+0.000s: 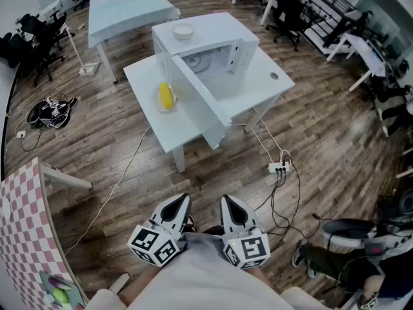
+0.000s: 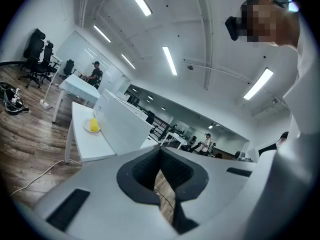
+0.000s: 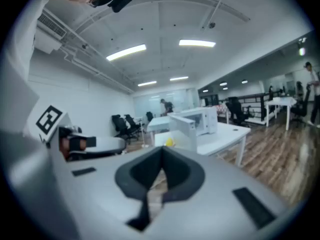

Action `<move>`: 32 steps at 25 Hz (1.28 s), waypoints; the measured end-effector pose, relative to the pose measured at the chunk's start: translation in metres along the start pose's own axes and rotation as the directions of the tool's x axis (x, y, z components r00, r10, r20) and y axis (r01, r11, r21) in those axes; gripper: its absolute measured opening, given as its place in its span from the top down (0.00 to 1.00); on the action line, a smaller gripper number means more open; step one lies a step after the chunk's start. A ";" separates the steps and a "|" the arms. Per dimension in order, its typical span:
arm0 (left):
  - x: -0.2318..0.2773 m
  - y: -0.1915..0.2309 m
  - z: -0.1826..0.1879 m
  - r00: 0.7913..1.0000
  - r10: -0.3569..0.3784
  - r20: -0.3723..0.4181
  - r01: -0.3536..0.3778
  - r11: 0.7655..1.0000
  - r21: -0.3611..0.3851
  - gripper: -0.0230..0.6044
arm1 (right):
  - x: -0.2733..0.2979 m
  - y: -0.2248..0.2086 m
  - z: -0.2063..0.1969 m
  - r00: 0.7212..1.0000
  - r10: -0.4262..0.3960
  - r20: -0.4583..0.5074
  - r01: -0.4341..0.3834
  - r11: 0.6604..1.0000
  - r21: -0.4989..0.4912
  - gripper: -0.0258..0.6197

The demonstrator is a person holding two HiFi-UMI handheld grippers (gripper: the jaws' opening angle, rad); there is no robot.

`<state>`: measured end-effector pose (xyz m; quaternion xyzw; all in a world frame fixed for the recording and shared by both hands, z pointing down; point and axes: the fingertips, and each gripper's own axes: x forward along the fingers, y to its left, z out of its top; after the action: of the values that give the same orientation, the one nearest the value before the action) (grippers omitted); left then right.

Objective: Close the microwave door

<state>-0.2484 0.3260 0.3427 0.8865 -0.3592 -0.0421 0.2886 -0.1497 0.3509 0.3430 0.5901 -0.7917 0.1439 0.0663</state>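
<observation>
Approach step: the microwave door (image 1: pixel 201 102) stands wide open, well away. The left gripper (image 1: pixel 181 200) and right gripper (image 1: pixel 230 201), jaws together and empty, need to reach it.

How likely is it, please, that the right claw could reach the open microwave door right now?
Probably not yet: the right claw is held near the person's body, with open floor between it and the microwave door, which stands wide open. Nothing blocks the path; stepping closer should do.
</observation>
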 end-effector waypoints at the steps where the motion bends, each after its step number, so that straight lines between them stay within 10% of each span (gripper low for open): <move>1: -0.002 -0.001 -0.001 1.000 -0.007 -0.003 0.007 1.000 0.005 0.94 | -0.001 0.003 -0.002 1.000 0.000 0.000 0.000 1.000 0.003 0.93; 18: -0.022 -0.019 -0.007 0.994 -0.108 -0.027 0.108 0.994 -0.018 0.94 | -0.030 0.033 -0.016 1.000 0.018 -0.024 -0.015 0.996 0.083 0.93; 32: 0.014 -0.036 0.017 0.998 -0.056 -0.029 0.060 0.980 0.191 0.94 | 0.006 0.049 0.038 0.987 0.156 0.035 -0.156 0.988 0.007 0.93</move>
<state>-0.2203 0.3296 0.3109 0.9207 -0.3322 -0.0052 0.2050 -0.1959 0.3466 0.3017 0.5290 -0.8358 0.1421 0.0383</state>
